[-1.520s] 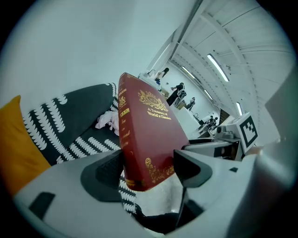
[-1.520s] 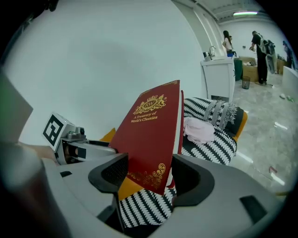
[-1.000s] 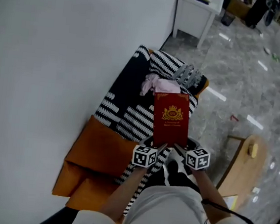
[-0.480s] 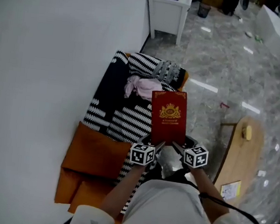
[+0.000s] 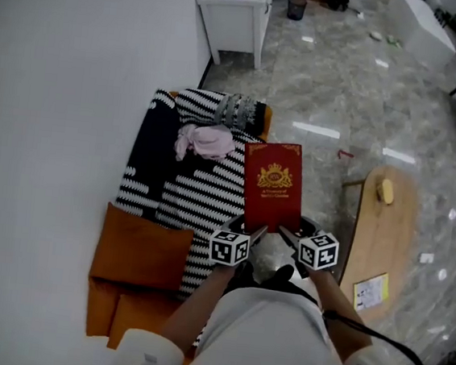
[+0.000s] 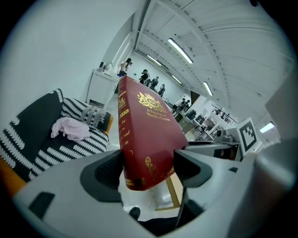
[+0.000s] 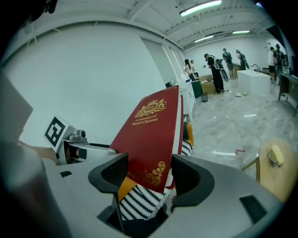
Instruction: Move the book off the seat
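Orange seat (image 5: pixel 136 245), draped with a black-and-white patterned throw (image 5: pixel 198 199), is bounded on one side by a white wall (image 5: pixel 61 79). On the other side open marble floor (image 5: pixel 334 100) is left as far as a low wooden table (image 5: pixel 385 227). Book (image 5: pixel 273 186): red hardcover, gold crest and lettering, gold corner ornament, held tilted up above the seat's floor-side edge, near a pink cloth (image 5: pixel 206 141). It is clamped at its near bottom corners by the left gripper (image 6: pixel 148 169) and right gripper (image 7: pixel 149 174), jaws parted only by its thickness.
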The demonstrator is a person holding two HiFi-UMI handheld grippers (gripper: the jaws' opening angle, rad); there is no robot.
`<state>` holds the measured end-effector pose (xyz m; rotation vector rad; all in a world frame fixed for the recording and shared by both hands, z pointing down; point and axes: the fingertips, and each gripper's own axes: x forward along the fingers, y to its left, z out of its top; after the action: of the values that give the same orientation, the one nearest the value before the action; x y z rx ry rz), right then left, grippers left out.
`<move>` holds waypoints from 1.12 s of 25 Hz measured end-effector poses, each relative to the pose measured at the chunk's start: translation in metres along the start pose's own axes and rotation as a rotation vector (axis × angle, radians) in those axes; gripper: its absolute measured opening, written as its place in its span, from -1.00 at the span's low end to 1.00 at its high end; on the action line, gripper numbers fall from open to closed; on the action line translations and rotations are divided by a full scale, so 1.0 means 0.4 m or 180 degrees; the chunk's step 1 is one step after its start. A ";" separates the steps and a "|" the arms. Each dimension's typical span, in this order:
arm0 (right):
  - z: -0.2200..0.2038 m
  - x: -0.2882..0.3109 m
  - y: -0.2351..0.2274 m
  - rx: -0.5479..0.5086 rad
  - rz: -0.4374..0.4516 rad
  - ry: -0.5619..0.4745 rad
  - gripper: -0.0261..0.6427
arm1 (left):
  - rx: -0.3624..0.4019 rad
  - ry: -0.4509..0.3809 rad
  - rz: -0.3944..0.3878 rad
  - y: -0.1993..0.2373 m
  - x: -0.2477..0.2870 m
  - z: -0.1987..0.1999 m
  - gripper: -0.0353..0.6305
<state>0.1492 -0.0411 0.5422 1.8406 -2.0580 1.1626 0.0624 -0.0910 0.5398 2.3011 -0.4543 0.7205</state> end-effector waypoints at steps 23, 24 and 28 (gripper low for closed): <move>-0.209 -0.578 -0.361 0.0480 -0.0794 -0.0689 0.00 | 0.0826 0.0461 -0.0677 -0.610 0.268 -0.193 0.12; -0.218 -0.602 -0.379 0.0506 -0.0840 -0.0713 0.00 | 0.0860 0.0487 -0.0720 -0.636 0.284 -0.201 0.12; -0.250 -0.656 -0.430 0.0616 -0.1046 -0.0815 0.00 | 0.1011 0.0614 -0.0904 -0.695 0.337 -0.225 0.12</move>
<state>0.3283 0.2350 0.5365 2.4195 -1.7076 1.1175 0.2723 0.1528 0.5384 2.4846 0.0829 0.9098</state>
